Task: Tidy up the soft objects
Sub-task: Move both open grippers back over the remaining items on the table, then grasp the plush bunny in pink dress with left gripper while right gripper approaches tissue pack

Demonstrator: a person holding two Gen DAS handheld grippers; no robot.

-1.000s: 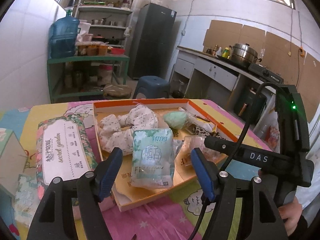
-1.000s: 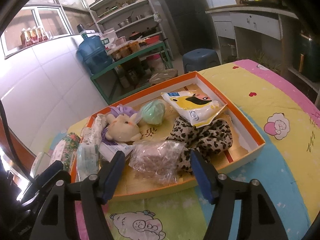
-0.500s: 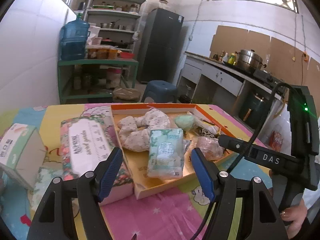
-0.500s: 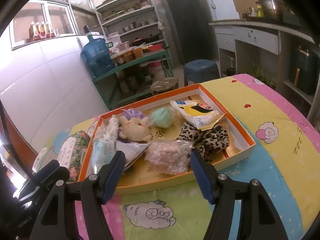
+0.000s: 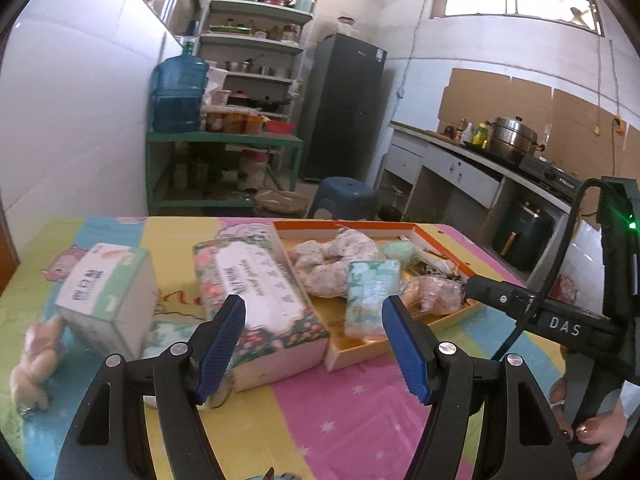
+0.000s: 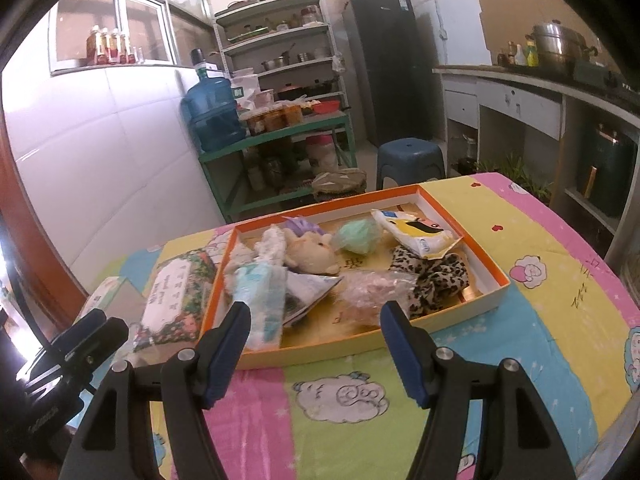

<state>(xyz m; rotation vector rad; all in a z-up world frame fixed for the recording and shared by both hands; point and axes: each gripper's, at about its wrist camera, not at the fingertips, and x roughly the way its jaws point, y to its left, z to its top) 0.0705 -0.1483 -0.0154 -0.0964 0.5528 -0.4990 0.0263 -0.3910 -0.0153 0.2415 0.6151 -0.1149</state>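
Soft toys and packs already fill my orange tray (image 6: 472,240). Left of the tray, two tissue boxes (image 5: 256,292) and a small plush (image 5: 34,364) wait on the worktop. Both my left gripper (image 5: 314,348) and right gripper (image 6: 316,354) stand apart, holding nothing.

A pale plush toy (image 5: 34,364) at the desk's left edge is smeared by blur, and the white tissue box (image 6: 100,294) sits half hidden behind the left gripper (image 6: 76,350).

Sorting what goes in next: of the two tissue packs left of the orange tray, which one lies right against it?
The floral tissue pack with the white label; it lies along the orange tray. The pale green tissue box stands farther left, apart.
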